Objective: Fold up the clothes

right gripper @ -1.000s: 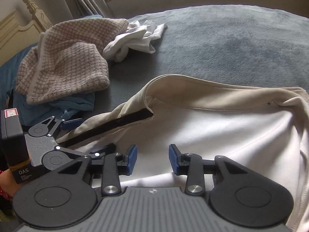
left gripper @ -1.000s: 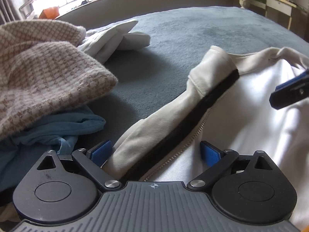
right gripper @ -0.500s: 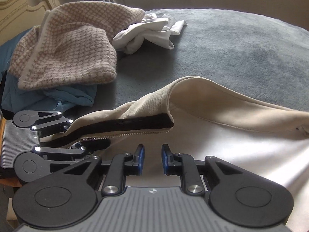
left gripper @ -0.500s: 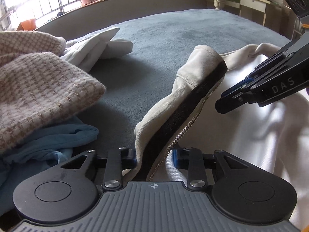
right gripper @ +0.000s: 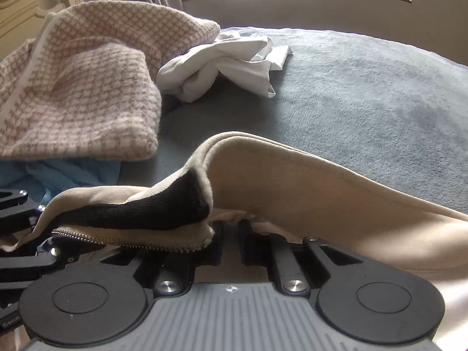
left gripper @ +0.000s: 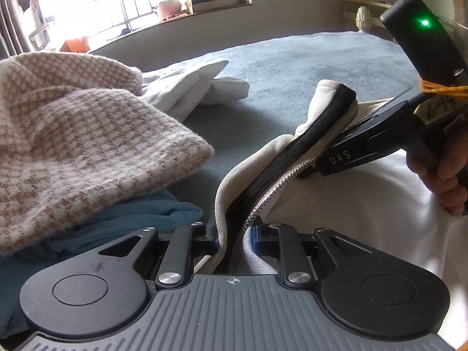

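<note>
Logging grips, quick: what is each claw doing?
Left claw: shut on the jacket zipper edge.
Right claw: shut on the jacket collar.

The right tool (right gripper: 231, 242) has its fingertips buried under the jacket (right gripper: 292, 181) hem, so its grip is probably closed; the blue garment (left gripper: 122, 228) lies mostly beneath the sweater (left gripper: 87, 146).

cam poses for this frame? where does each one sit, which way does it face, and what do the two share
Left wrist: on the left gripper, looking along its fingers across the blue blanket to the window; fingers pinch the cream jacket at its zip edge; right gripper and hand at right.
Right wrist: on the right gripper, facing the same way from further right, fingers closed on the jacket; left gripper at left.
Shared: jacket, houndstooth knit, white garment, blanket.
</note>
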Action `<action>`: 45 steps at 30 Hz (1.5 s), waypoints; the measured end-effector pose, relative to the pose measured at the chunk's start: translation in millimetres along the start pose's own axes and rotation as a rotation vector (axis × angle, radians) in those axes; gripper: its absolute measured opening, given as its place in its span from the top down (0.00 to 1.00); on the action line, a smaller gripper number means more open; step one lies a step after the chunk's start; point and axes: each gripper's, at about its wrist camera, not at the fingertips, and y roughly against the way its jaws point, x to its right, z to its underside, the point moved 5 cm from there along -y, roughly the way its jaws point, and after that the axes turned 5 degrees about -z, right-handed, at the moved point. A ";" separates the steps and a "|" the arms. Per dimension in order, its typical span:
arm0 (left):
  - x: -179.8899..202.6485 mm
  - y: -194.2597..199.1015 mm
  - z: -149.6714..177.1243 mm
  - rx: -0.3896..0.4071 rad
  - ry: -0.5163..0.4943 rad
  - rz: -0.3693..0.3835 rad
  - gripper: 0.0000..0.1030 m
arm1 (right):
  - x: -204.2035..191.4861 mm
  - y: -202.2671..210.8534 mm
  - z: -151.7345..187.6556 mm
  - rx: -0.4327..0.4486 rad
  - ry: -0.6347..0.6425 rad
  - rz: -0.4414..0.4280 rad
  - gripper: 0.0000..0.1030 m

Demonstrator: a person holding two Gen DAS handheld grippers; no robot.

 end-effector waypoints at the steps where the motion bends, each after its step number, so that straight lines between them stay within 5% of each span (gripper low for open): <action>1: 0.1 -1.5 0.4 -0.002 0.000 -0.005 0.82 | 0.1 -3.1 -2.2 0.012 -0.013 0.000 0.90; 9: 5.3 -15.9 5.3 -0.028 -0.020 -0.055 0.77 | 5.7 -21.0 -10.9 0.084 -0.119 0.004 0.94; 15: 3.6 -10.4 4.7 -0.039 -0.021 -0.106 0.53 | 8.5 4.0 -13.9 0.043 -0.191 -0.024 0.82; 17: 0.6 -7.2 4.0 -0.051 -0.004 -0.103 0.40 | 16.1 30.1 -10.5 0.056 -0.244 -0.065 0.68; 19: -1.4 -1.6 4.3 -0.074 0.017 -0.083 0.37 | 29.5 62.5 -3.1 0.082 -0.294 -0.101 0.62; 23: 3.4 17.8 6.7 -0.073 -0.007 -0.061 0.37 | 59.0 129.9 21.2 0.133 -0.395 -0.164 0.61; 29: 7.2 63.2 12.7 -0.051 -0.034 -0.071 0.36 | 96.0 233.9 93.4 0.198 -0.477 -0.121 0.61; 33: 13.6 105.7 7.0 0.032 -0.050 -0.060 0.36 | 110.5 312.1 141.5 0.304 -0.559 -0.084 0.61; 35: 25.5 123.0 5.2 0.046 -0.068 -0.004 0.34 | 115.9 346.0 165.4 0.358 -0.609 -0.055 0.61; 42: 128.1 168.0 30.9 -0.032 -0.169 0.395 0.28 | 129.1 397.5 262.0 0.355 -0.818 0.123 0.58; 45: 173.0 181.2 49.5 -0.011 -0.258 0.437 0.28 | 146.8 385.9 293.8 0.330 -0.942 0.191 0.58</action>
